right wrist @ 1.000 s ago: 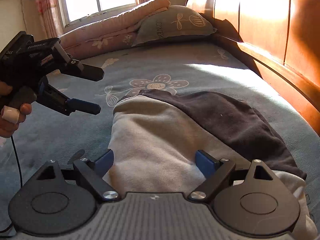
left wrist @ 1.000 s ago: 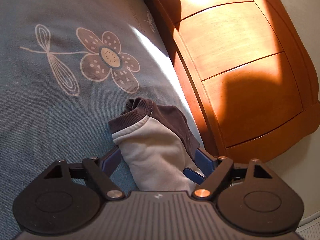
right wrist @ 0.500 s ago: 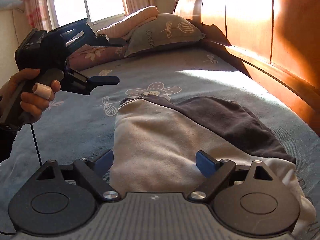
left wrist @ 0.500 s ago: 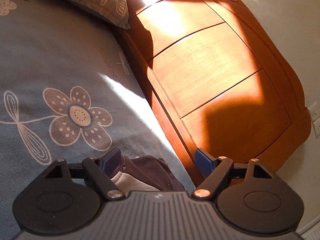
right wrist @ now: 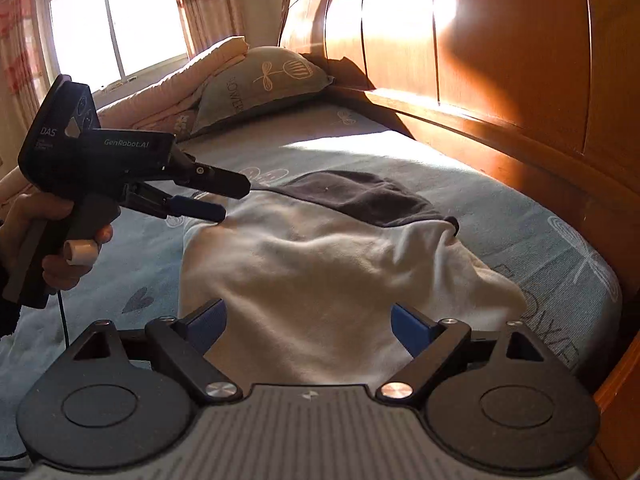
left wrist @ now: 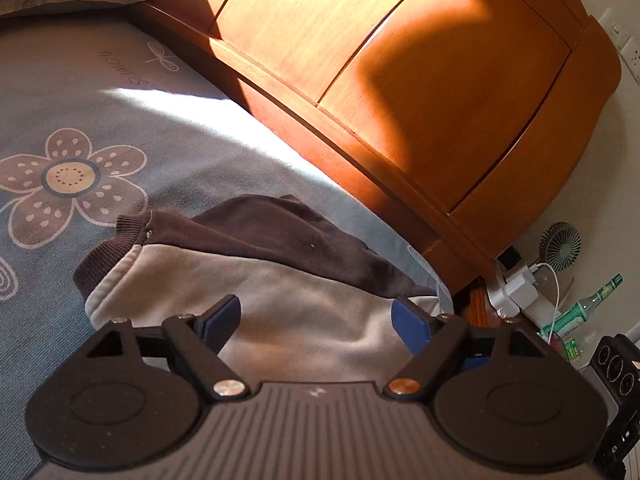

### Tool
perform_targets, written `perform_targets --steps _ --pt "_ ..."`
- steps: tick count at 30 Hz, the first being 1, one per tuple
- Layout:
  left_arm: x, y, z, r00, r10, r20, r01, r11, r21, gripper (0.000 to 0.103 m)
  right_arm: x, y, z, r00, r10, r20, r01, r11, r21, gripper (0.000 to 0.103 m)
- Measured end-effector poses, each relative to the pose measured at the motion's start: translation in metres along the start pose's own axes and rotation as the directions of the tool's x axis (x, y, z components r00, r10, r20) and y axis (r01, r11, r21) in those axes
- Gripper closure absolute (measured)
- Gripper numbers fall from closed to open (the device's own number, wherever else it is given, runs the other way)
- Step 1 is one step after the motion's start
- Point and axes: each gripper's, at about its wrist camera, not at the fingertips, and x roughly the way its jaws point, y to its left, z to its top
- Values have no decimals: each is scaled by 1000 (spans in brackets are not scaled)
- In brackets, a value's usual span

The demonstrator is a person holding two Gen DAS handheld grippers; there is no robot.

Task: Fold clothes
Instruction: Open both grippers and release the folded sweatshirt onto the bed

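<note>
A folded garment (right wrist: 320, 264), pale grey with a dark brown upper part, lies on the blue flowered bedspread (right wrist: 500, 216) close to the wooden headboard. It also shows in the left wrist view (left wrist: 280, 280). My left gripper (left wrist: 316, 316) is open and hovers over the garment's pale part; in the right wrist view (right wrist: 224, 198) its fingers are apart just above the garment's far left corner. My right gripper (right wrist: 308, 324) is open and empty above the garment's near edge. Neither gripper holds cloth.
The wooden headboard (left wrist: 420, 92) runs along the bed's right side. A pillow (right wrist: 260, 80) and a rolled quilt (right wrist: 168, 92) lie at the far end under the window. Beside the bed are a small fan (left wrist: 560, 246), a charger and a bottle (left wrist: 580, 308).
My left gripper has swung back down and to the right, over the garment's far corner. My right gripper has drawn back a little, so more of the garment's near edge shows.
</note>
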Motion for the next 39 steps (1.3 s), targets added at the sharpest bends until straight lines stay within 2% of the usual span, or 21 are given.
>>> perform_targets --steps 2,5,6,7,9,11,13,15,17,18,22,26,31,33,36,39 --pt "7 1 2 1000 3 -12 -3 1000 -8 20 10 -9 12 998 10 56 -11 1000 11 11" --pt "17 9 4 998 63 -11 -63 998 -25 21 39 -27 14 999 -44 17 43 998 39 13" --pt "20 12 6 996 85 -8 -86 996 -36 21 44 -34 11 998 -70 8 69 997 42 20" --pt "20 12 11 996 90 -7 -90 995 -43 21 49 -42 8 995 -96 -2 96 994 45 22" --pt "18 4 25 998 68 5 -68 997 -32 22 39 -46 8 995 -99 7 98 991 86 23" --pt "17 -15 37 1000 8 31 -8 1000 18 21 25 -36 9 990 -137 33 135 989 62 22" --pt "26 -34 42 998 -63 10 62 996 63 21 17 -32 7 991 -124 48 121 990 66 22" --pt "46 -48 42 995 -95 -40 99 991 94 21 11 -29 5 993 -102 58 98 992 78 21" --pt "74 -51 38 988 -105 -113 115 990 87 21 14 -32 -3 993 -110 40 106 989 102 21" --pt "79 -52 38 987 -103 -121 114 989 90 21 16 -34 -7 993 -117 29 112 987 114 21" --pt "78 -55 41 992 -87 -95 98 988 121 22 17 -41 -24 989 -146 14 143 980 139 22" --pt "78 -59 44 995 -72 -67 81 985 151 22 11 -41 -28 983 -185 6 181 971 158 22" --pt "77 -63 47 998 -53 -32 58 980 188 21 5 -39 -19 987 -158 -7 156 970 184 21" --pt "62 -55 50 999 -26 -21 29 983 182 20 3 -33 -9 992 -128 9 125 977 173 21" --pt "49 -29 55 999 -16 -31 18 996 89 20 18 -20 20 998 -47 34 44 994 101 18" --pt "49 -3 52 996 -65 -63 63 997 -36 21 43 -8 47 999 36 40 -37 999 25 17"
